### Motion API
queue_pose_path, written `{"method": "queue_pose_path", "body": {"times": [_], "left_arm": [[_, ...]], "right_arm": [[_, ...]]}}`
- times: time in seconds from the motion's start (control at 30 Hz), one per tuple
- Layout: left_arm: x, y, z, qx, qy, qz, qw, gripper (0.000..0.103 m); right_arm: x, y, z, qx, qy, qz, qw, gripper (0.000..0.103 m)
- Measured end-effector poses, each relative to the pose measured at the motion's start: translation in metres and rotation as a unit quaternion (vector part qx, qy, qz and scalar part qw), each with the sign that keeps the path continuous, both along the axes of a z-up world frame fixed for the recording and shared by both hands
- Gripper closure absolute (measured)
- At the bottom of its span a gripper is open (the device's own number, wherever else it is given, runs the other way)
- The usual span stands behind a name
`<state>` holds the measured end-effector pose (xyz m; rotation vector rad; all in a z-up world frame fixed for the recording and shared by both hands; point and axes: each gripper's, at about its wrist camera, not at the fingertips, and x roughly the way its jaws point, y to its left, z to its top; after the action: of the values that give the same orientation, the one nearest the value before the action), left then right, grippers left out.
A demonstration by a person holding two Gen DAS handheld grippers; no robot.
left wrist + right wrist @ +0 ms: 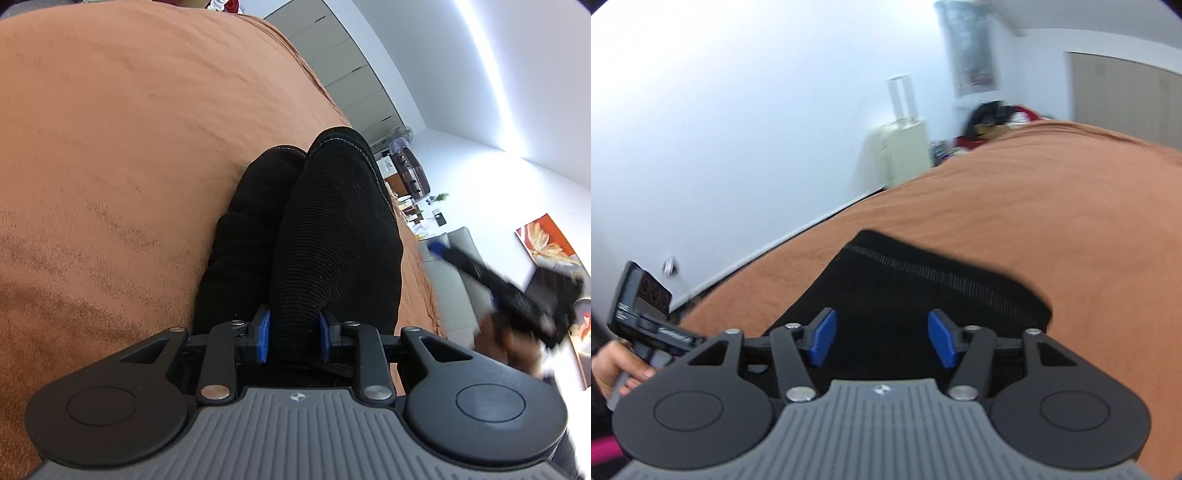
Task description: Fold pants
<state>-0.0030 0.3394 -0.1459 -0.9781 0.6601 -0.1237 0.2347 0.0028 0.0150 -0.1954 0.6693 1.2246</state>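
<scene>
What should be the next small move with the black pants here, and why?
Probably bring the right gripper down and close it on the pants. Its fingers stand open above the fabric, while the left gripper already pinches a ribbed bunch of pants on the orange bedspread.

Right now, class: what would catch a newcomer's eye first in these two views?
The black pants, bunched on the rust-orange bedspread, fill the middle of the left view, with the left gripper shut on them. In the right view, the right gripper hangs over the pants with its blue-padded jaws apart.
</scene>
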Motion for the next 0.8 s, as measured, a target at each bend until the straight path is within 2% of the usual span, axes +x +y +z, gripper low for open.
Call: {"method": "queue_pose_path", "body": {"times": [0.2, 0.37, 0.4, 0.43, 0.47, 0.5, 0.57, 0.7, 0.8], "left_arm": [[-0.009, 0.001, 0.003, -0.014, 0.004, -0.006, 0.9999, 0.074], [-0.010, 0.010, 0.004, -0.014, 0.008, -0.015, 0.9998, 0.074], [-0.003, 0.012, 0.005, -0.014, 0.009, -0.016, 0.9997, 0.074], [-0.001, 0.011, 0.004, -0.015, 0.012, -0.016, 0.9997, 0.074], [0.000, 0.010, 0.002, -0.016, 0.015, -0.015, 0.9996, 0.074], [-0.001, 0.011, 0.002, -0.019, 0.012, -0.014, 0.9996, 0.074], [-0.001, 0.010, 0.007, -0.023, -0.003, -0.013, 0.9997, 0.075], [-0.013, 0.020, 0.029, -0.053, -0.053, -0.002, 0.9971, 0.075], [-0.013, 0.031, 0.035, -0.030, -0.047, 0.011, 0.9984, 0.075]], "right_arm": [[0.067, 0.081, 0.008, -0.085, -0.004, 0.102, 0.991, 0.047], [0.078, 0.135, 0.008, -0.116, 0.024, 0.185, 0.976, 0.047], [0.078, 0.144, 0.004, -0.129, 0.036, 0.201, 0.970, 0.050], [0.077, 0.155, 0.000, -0.147, 0.047, 0.218, 0.964, 0.059], [0.076, 0.157, -0.006, -0.161, 0.050, 0.230, 0.959, 0.078], [0.073, 0.157, -0.009, -0.165, 0.047, 0.236, 0.957, 0.086], [0.076, 0.150, -0.011, -0.148, 0.058, 0.232, 0.960, 0.092], [0.084, 0.142, 0.010, -0.096, 0.071, 0.208, 0.971, 0.093], [0.086, 0.160, 0.020, -0.082, 0.077, 0.198, 0.974, 0.094]]}}
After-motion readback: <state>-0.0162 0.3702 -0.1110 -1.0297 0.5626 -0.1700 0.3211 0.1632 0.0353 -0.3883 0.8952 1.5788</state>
